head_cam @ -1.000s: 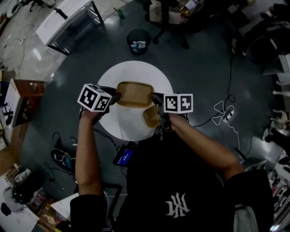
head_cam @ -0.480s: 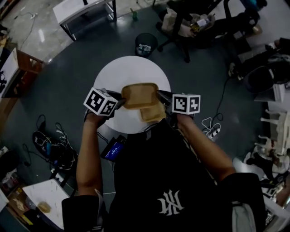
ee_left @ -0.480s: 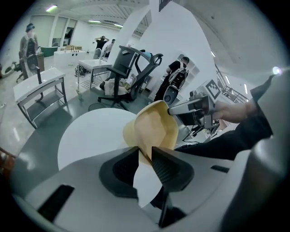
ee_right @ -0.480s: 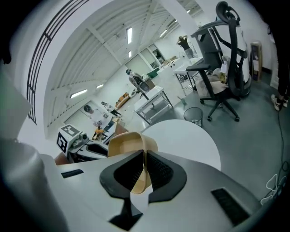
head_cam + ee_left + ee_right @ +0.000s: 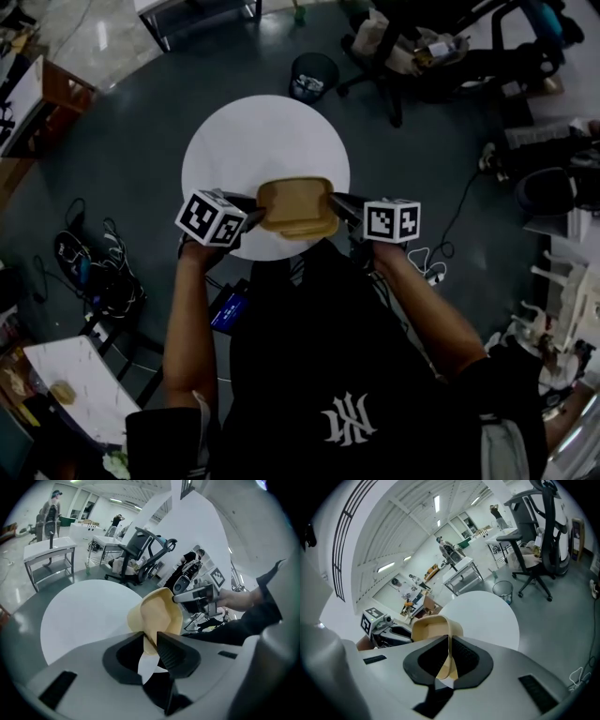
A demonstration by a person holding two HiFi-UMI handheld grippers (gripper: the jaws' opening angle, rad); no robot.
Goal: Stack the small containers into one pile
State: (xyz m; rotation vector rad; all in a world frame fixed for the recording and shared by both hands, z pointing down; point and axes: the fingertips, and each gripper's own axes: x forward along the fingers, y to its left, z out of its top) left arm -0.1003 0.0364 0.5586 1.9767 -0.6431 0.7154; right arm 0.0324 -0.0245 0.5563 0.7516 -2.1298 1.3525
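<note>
Two tan plastic containers hang over the near edge of the round white table (image 5: 253, 141). In the head view the upper container (image 5: 293, 202) covers most of the lower container (image 5: 309, 232), of which only a rim strip shows. My left gripper (image 5: 258, 217) is shut on the upper one's left rim, and the tan wall (image 5: 157, 616) sits pinched between its pads. My right gripper (image 5: 333, 202) is shut on the other container's wall (image 5: 436, 630), a thin tan edge clamped between its jaws. I cannot tell whether the two are nested or only overlapping.
A black waste bin (image 5: 314, 75) and an office chair (image 5: 403, 47) stand on the floor beyond the table. Cables and a power strip (image 5: 427, 272) lie at the right, and more gear at the left (image 5: 94, 281). People stand at distant benches (image 5: 450, 552).
The two containers, apart a second ago, have come together. The smaller one slid from the lower right to under the larger one. Both grippers now sit nearer the table's front edge.
</note>
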